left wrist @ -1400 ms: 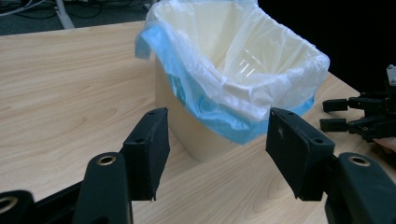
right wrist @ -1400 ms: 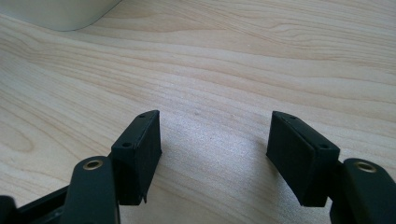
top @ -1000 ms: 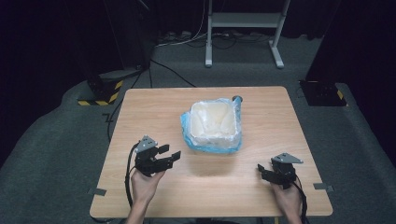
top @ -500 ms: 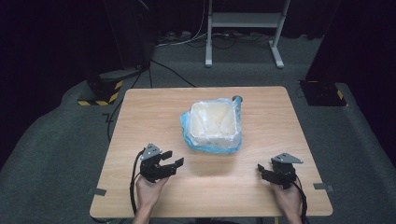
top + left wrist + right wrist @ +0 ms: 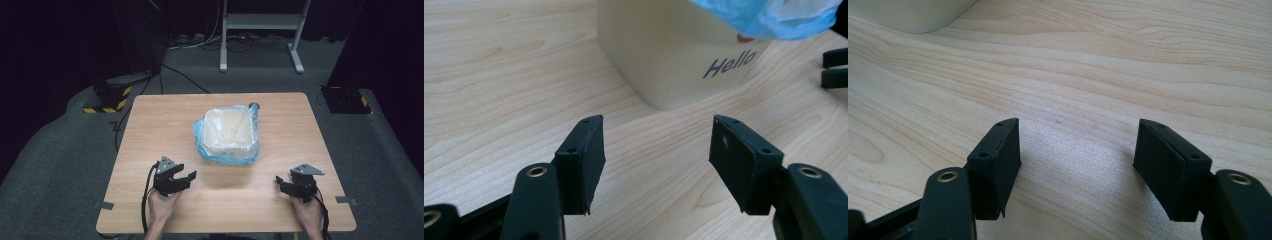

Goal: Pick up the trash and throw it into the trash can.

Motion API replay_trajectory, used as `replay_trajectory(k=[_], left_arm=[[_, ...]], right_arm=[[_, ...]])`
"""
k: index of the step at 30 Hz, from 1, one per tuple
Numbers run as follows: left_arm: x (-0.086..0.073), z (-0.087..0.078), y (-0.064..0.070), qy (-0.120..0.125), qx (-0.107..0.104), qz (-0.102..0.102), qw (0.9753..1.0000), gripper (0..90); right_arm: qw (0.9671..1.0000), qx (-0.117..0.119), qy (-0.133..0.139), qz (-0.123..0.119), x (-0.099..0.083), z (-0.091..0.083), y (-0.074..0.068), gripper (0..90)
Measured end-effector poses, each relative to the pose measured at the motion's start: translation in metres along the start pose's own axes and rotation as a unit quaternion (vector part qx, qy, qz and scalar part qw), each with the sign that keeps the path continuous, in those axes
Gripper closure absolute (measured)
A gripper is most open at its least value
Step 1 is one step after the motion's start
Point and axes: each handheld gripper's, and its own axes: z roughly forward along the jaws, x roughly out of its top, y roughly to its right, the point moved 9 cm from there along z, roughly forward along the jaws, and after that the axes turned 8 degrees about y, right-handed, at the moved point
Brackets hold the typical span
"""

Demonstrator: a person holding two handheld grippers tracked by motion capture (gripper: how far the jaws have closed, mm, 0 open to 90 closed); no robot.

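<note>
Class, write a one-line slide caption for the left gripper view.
Open left tool faces a cream bin marked "Hello", lined with a blue bag.

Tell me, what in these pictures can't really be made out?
- Dark object behind the bin, high view: mostly hidden by the bin and its blue bag; unidentifiable.
- Bin's contents, high view: too blurred to tell.
- Red mark above "Hello", left gripper view: covered by the bag's edge.
- Bin, right gripper view: cut off at the top edge.

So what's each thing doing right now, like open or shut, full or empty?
Left gripper: open, holding nothing.
Right gripper: open, holding nothing.
Bin: upright on the table, open at the top, looks empty.
Blue bag: lining the bin, folded down over its rim.
</note>
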Motion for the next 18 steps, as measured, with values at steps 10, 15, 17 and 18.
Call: replay_trajectory(k=[10, 15, 17, 18], left_arm=[[-0.009, 0.011, -0.006, -0.03, 0.022, 0.008, 0.9993, 38.7], [-0.012, 0.013, -0.011, -0.02, 0.049, 0.011, 0.9986, 40.2], [-0.018, 0.014, -0.015, -0.018, 0.051, -0.006, 0.9985, 42.1], [-0.021, 0.015, -0.018, -0.028, 0.054, -0.006, 0.9981, 42.0]], right_arm=[[1.0, 0.001, 0.001, 0.0, 0.0, 0.0, 0.0, 34.6], [1.0, 0.001, 0.001, 0.0, 0.0, 0.0, 0.0, 34.6], [1.0, 0.001, 0.001, 0.0, 0.0, 0.0, 0.0, 34.5], [1.0, 0.001, 0.001, 0.0, 0.0, 0.0, 0.0, 34.5]])
